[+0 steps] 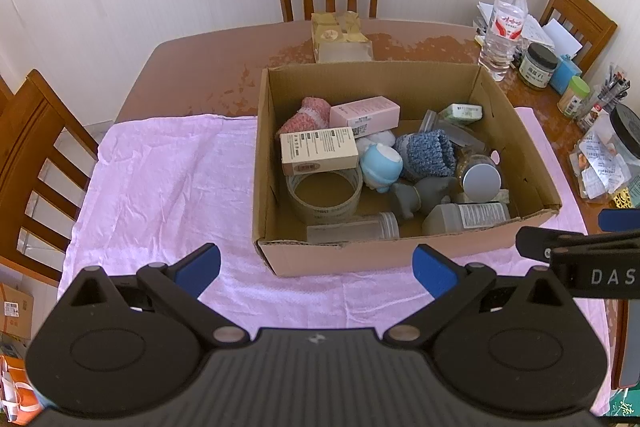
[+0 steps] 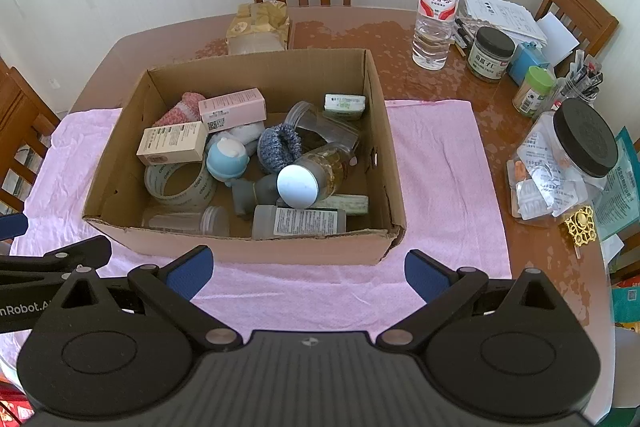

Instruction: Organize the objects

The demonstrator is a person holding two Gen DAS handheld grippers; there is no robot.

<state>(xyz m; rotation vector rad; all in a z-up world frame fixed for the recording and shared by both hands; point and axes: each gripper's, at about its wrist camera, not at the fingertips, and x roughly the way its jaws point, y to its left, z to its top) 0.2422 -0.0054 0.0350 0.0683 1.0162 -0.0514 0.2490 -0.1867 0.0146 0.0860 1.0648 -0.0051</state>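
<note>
Two grippers mine, both empty. Left gripper [image 1: 316, 269] hovers over pink cloth [image 1: 168, 163], jaws spread wide, just short of cardboard box [image 1: 360, 255]. Box sits on cloth, open top. Inside, left to right: tape roll [image 1: 324, 193], beige carton [image 1: 318, 151], pink carton [image 1: 365, 111], blue figurine [image 1: 381, 166], blue knit piece [image 1: 428, 151], jar with grey lid [image 1: 481, 181]. Right gripper [image 2: 309, 273] also near box front edge, jaws wide apart. Further right on table [image 2: 440, 83]: water bottle [image 2: 436, 7], black-lidded jar [image 2: 490, 53].
</note>
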